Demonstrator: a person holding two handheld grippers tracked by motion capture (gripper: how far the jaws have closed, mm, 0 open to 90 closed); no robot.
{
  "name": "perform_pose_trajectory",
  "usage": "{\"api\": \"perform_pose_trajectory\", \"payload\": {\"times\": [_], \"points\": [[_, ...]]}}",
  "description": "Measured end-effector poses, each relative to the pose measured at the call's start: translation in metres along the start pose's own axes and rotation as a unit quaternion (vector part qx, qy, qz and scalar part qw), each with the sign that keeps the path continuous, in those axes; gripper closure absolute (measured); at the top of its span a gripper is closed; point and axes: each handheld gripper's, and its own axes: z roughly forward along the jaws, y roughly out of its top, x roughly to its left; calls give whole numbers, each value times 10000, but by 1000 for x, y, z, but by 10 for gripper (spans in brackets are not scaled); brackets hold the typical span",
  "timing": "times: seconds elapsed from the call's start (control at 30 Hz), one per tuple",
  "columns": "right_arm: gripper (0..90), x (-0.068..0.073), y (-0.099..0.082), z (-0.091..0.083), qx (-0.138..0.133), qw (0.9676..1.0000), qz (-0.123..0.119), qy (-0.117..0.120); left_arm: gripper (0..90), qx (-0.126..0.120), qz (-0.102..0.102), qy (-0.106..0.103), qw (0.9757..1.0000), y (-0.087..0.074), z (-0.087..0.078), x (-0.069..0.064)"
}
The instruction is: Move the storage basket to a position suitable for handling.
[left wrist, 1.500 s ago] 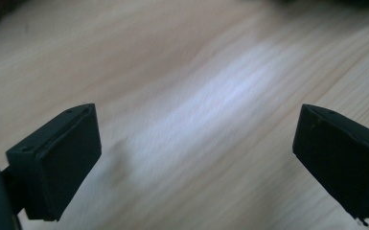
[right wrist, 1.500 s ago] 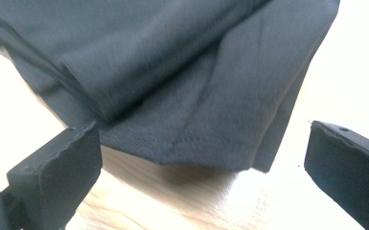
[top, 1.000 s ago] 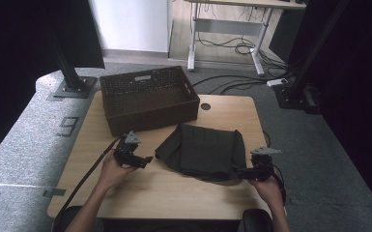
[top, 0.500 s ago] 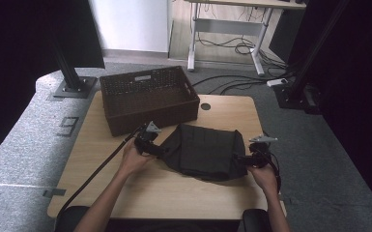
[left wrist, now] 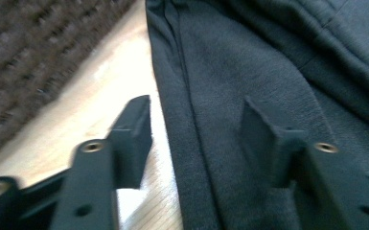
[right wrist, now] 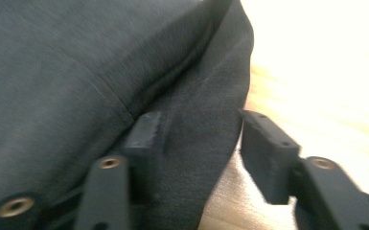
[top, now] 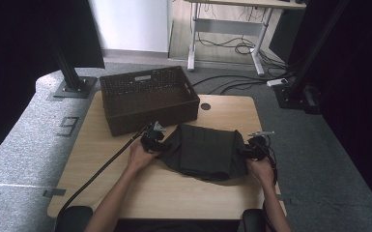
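While the wooden table (top: 125, 188) carried everything in the high view, its biggest load was the dark woven basket (top: 147, 99), which stood at the far left corner with its long side toward the person. Just in front of that basket, toward the right half of the surface, lay the dark grey garment (top: 205, 152), folded into a rough rectangle with its near edge sagging into a shallow curve toward the near edge of the table. Its cloth was a soft, matte, slightly fuzzy knit, with a stitched seam running along the border and flat folds stacked over one another.

At the garment's left edge sat the left gripper (left wrist: 194, 143), held in the person's left hand (top: 140, 157). Its jaws had just been closing and stood spread on either side of the seamed border, one over bare wood, the other over cloth, neither pad visibly pressing the fabric.

At the garment's right edge was the right gripper (right wrist: 199, 143), in the right hand (top: 261, 169). Its jaws had likewise just been closing; they straddled the rounded edge of the cloth with fabric between them, yet a gap showed beside each pad.
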Motion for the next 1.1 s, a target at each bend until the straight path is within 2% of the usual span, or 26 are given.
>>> {"api": "perform_pose_trajectory", "payload": {"times": [0.03, 0.1, 0.2, 0.3, 0.43, 0.67, 0.9, 1.1], "points": [[566, 0, -1, 2, 26, 10000, -4, -13, 558, 15, -39, 18, 10000, -1, 2, 0], [608, 1, -4, 6, 51, 10000, -39, 44, 639, 4, -71, -101, 9999, -2, 4, 1], [657, 2, -8, 9, 57, 9999, -89, 136, 728, 34, 40, -39, 10000, -2, 3, -2], [688, 2, -10, 11, 76, 9997, -70, 201, 769, 58, 165, 64, 9998, -3, 2, -6], [713, 5, -12, 12, 86, 9995, -146, 272, 772, 92, 239, 122, 9996, -8, -3, -10], [714, 18, -15, 10, 102, 9987, -329, 377, 756, 67, 122, 109, 9998, -25, -17, -11], [717, 42, -18, 10, 111, 9972, -525, 515, 735, 148, 127, 262, 9995, -46, -38, -13], [716, 62, -19, 11, 151, 9950, -713, 681, 734, 165, -96, 225, 9996, -67, -58, -10]]}}
